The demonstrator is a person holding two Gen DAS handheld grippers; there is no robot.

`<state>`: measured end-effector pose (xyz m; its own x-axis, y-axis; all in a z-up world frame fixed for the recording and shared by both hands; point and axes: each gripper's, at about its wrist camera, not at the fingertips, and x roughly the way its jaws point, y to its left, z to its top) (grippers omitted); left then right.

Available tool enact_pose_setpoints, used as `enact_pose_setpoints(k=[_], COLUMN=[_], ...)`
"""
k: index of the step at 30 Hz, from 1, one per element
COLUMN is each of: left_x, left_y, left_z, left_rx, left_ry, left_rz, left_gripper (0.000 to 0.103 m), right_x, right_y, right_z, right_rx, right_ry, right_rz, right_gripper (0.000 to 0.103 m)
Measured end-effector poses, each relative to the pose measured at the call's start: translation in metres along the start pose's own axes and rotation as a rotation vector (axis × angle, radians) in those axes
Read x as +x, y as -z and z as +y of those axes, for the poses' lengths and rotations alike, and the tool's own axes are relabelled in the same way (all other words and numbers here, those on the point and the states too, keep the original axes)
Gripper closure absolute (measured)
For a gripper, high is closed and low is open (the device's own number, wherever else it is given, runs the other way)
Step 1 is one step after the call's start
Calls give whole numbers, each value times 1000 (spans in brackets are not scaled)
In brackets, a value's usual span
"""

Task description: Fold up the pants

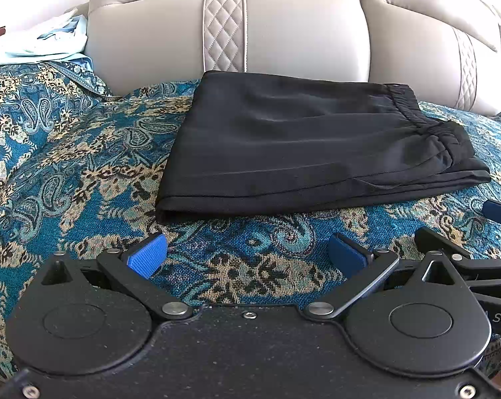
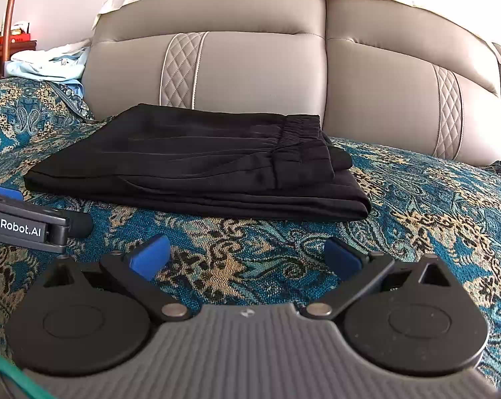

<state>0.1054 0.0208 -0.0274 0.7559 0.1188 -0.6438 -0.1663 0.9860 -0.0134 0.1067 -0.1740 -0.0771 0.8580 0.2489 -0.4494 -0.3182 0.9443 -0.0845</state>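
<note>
Black pants (image 1: 300, 146) lie folded into a flat rectangle on the patterned blue cover, the elastic waistband on top at the right. They also show in the right wrist view (image 2: 197, 166). My left gripper (image 1: 247, 254) is open and empty, just in front of the pants' near edge and not touching them. My right gripper (image 2: 247, 256) is open and empty, also just in front of the pants. Each gripper's side shows in the other's view: the right one (image 1: 476, 249) and the left one (image 2: 21, 222).
A blue and gold paisley cover (image 1: 67, 173) spreads over the seat. A grey padded backrest (image 1: 283, 33) rises right behind the pants. Light blue clothes (image 1: 44, 43) are piled at the far left. A wooden side table with small items (image 2: 4, 46) stands beyond.
</note>
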Motion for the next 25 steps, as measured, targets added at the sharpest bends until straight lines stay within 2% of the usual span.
enact_pose_setpoints(k=[25], left_x=[-1], left_y=[1], left_z=[0], left_rx=[0], left_ry=[0], left_rz=[-3], left_gripper=[0], right_x=[-1], right_y=[0], right_z=[2], right_rx=[0], right_ry=[2], right_rz=[-1], right_gripper=[0])
